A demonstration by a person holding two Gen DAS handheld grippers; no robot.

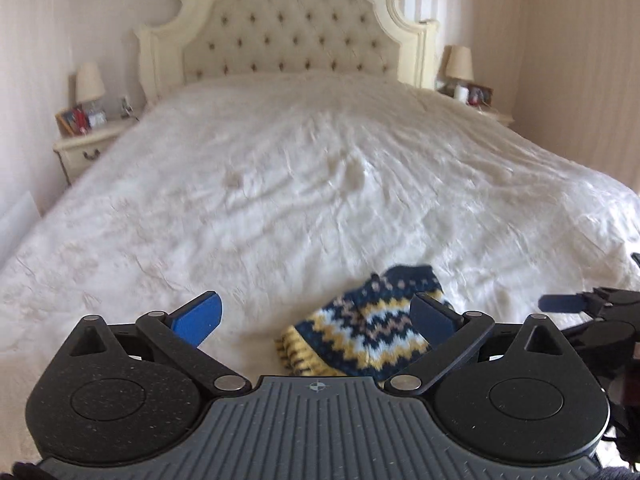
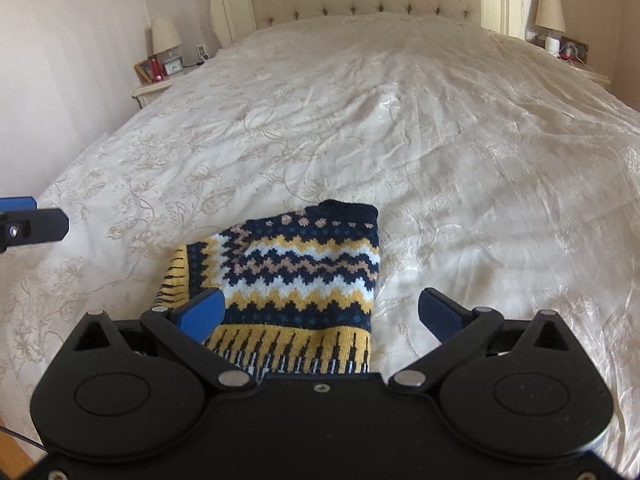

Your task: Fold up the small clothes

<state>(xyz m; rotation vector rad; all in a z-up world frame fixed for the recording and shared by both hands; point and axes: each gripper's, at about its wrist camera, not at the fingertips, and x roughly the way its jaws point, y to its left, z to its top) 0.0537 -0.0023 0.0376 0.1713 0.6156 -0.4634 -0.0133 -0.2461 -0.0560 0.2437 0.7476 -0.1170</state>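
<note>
Left tongs [image 1: 316, 316]: jaws spread wide, nothing between the blue pads [image 1: 198, 318]. Right tongs [image 2: 320, 314]: jaws likewise spread wide, not gripping. In the left wrist view the right tongs [image 1: 560, 303] enter at 3 o'clock; in the right wrist view the left tongs [image 2: 32, 216] enter at 9 o'clock.

One knitted garment [image 2: 296, 276], navy with yellow, white and tan zigzag bands, lies directly ahead of the right gripper [image 2: 320, 312] and ahead-right of the left gripper [image 1: 316, 316]. Two grippers, each with two blue fingers spread apart. One bed [image 1: 300, 184] beyond both. One tufted headboard [image 1: 288, 36]. Two nightstands: left [image 1: 86, 146], right [image 1: 490, 114]. Two lamps: left [image 1: 89, 82], right [image 1: 459, 63].
</note>
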